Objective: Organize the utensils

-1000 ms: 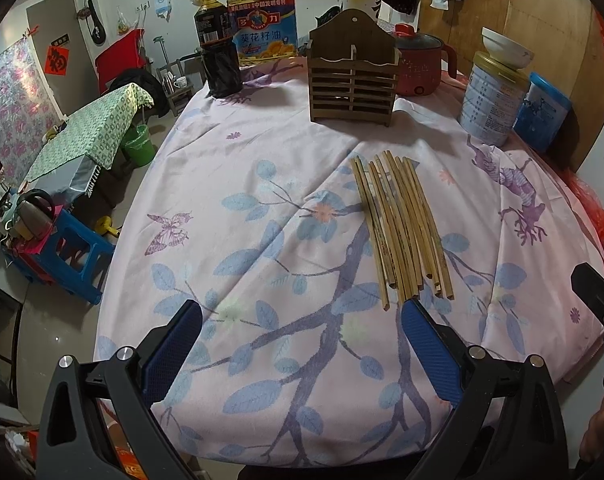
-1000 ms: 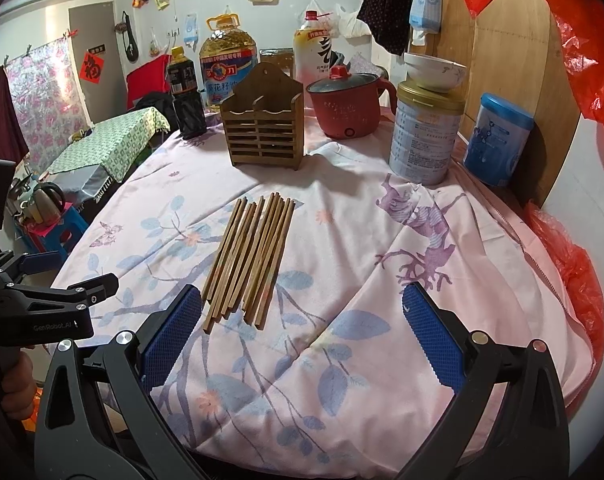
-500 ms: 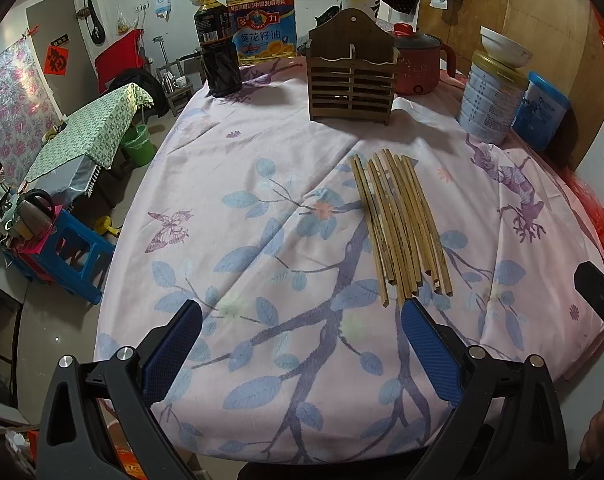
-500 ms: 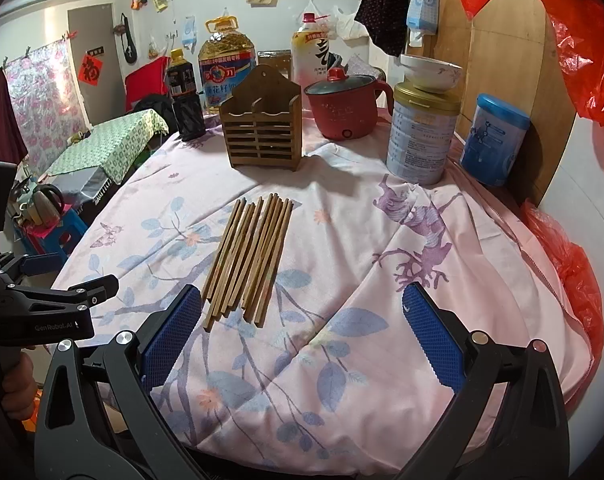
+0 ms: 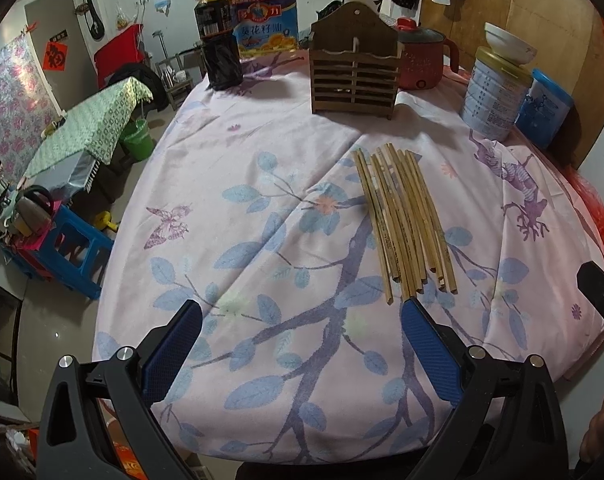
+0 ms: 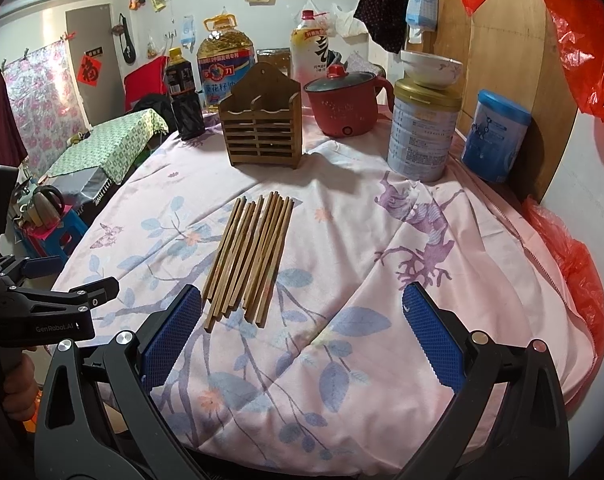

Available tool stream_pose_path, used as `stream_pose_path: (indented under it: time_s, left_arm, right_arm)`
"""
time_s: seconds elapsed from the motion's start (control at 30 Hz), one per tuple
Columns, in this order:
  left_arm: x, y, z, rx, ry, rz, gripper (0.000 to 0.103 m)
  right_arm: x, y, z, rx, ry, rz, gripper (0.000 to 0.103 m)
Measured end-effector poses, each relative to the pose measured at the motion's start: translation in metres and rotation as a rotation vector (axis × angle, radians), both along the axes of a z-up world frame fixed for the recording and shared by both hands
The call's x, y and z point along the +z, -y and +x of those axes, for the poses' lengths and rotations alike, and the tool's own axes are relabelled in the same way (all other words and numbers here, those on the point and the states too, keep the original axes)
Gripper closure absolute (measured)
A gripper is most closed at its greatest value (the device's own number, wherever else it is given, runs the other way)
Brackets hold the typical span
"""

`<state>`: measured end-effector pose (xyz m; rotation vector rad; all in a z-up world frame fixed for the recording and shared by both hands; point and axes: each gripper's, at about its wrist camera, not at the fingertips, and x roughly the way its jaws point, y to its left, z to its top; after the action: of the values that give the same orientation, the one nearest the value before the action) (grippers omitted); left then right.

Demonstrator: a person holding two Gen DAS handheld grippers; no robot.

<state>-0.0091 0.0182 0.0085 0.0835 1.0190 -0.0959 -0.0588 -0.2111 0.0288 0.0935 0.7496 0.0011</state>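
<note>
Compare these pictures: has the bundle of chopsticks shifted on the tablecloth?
No. The chopsticks lie as before, pointing toward the wooden holder.

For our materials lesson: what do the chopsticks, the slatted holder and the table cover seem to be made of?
Chopsticks: probably bamboo or wood, pale tan, matte, square-cut ends.
Slatted holder: likely wood, darker brown, slats and a cut-out back panel.
Table cover: woven fabric, pink floral print, creased and draping.

Red pot (image 6: 344,102), milk tin (image 6: 422,132), bowl (image 6: 432,69) on top.
</note>
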Motion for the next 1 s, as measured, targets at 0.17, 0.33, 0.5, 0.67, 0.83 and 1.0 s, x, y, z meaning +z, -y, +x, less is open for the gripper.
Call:
stream_pose_path:
  time_s: [0.17, 0.33, 0.5, 0.67, 0.83, 1.0]
  left_arm:
    - [-0.031, -0.025, 0.022, 0.069, -0.113, -0.037, 0.006]
    - [-0.057, -0.028, 0.029, 0.056, -0.163, -0.034, 0.006]
    - [-0.071, 0.004, 0.034, -0.021, -0.16, -0.02, 0.006]
    - [-0.081, 0.035, 0.044, -0.063, -0.14, -0.005, 0.006]
    - [-0.091, 0.047, 0.047, -0.069, -0.114, 0.004, 0.022]
    - [-0.089, 0.043, 0.049, -0.078, -0.052, 0.034, 0.038]
  right_arm:
    - [-0.024, 0.029, 0.011, -0.092, -0.104, 0.052, 0.006]
    - [-0.039, 0.062, 0.004, -0.19, -0.141, 0.042, 0.006]
    - [-0.046, 0.078, -0.004, -0.192, -0.162, 0.016, 0.006]
    - [-0.041, 0.101, -0.017, -0.184, -0.135, -0.064, 0.006]
    - [-0.042, 0.137, -0.033, -0.23, -0.143, -0.07, 0.006]
    - [-0.047, 0.162, -0.042, -0.312, -0.146, 0.016, 0.006]
